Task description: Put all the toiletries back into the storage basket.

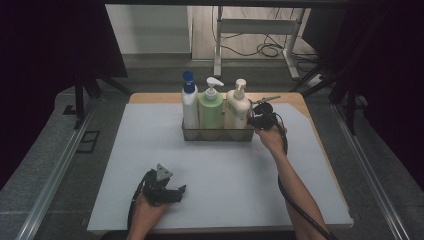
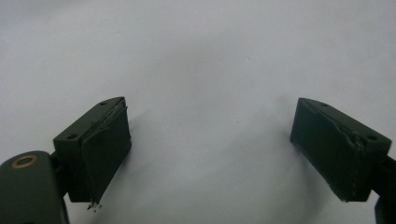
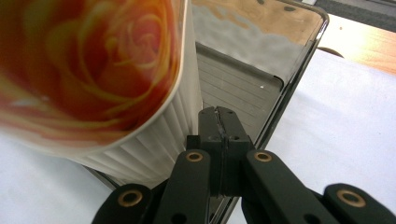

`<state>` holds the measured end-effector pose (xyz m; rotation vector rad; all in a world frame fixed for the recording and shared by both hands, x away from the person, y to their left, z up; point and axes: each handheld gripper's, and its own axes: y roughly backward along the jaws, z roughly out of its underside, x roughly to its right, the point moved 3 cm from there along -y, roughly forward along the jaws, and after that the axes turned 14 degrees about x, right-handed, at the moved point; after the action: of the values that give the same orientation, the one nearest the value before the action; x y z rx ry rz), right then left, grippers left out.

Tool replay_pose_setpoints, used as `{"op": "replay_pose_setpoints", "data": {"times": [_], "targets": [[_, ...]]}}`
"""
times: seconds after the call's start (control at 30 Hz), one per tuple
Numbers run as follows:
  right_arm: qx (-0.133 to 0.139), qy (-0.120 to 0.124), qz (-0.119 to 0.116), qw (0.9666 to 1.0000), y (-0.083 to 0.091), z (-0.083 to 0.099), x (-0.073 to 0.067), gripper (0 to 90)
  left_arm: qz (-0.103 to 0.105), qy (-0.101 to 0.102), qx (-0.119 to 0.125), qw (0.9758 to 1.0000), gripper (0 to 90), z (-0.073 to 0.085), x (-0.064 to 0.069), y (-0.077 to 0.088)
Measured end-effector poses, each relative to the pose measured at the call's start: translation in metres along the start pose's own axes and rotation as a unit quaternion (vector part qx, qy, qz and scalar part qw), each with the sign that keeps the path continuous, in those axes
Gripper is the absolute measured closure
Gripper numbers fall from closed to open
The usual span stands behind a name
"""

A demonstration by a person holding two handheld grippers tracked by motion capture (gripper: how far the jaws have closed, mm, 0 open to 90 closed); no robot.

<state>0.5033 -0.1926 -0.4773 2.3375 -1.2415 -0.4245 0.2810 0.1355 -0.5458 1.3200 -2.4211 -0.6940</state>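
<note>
Right gripper view: right gripper (image 3: 219, 126), jaws pressed together, is pinching the basket (image 3: 299, 60) wall beside the cream bottle (image 3: 93, 70); left gripper (image 2: 210, 154), jaws spread, is resting well apart.

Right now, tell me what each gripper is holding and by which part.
The right gripper is shut on the basket, pinching the rim of its right end wall. The left gripper is open, holding nothing.

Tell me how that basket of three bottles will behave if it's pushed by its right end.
The basket would probably slide on the smooth mat, likely heavy with three bottles. The tall cream bottle stands well above the low wall, so it may rock. Pushed at one end, it may swivel.
</note>
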Motion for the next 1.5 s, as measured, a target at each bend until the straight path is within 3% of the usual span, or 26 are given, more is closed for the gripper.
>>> {"op": "replay_pose_setpoints", "data": {"times": [0.93, 1.5], "targets": [[-0.007, 0.022, -0.033, 0.9992, -0.010, -0.003, -0.027, 89.9, 0.000, 0.000, 0.000, 1.0000, 11.9, 0.000, 0.000, 0.000], [-0.004, 0.034, -0.039, 0.9986, -0.005, -0.006, -0.032, 90.0, 0.000, 0.000, 0.000, 1.0000, 11.8, 0.000, 0.000, 0.000]]}}
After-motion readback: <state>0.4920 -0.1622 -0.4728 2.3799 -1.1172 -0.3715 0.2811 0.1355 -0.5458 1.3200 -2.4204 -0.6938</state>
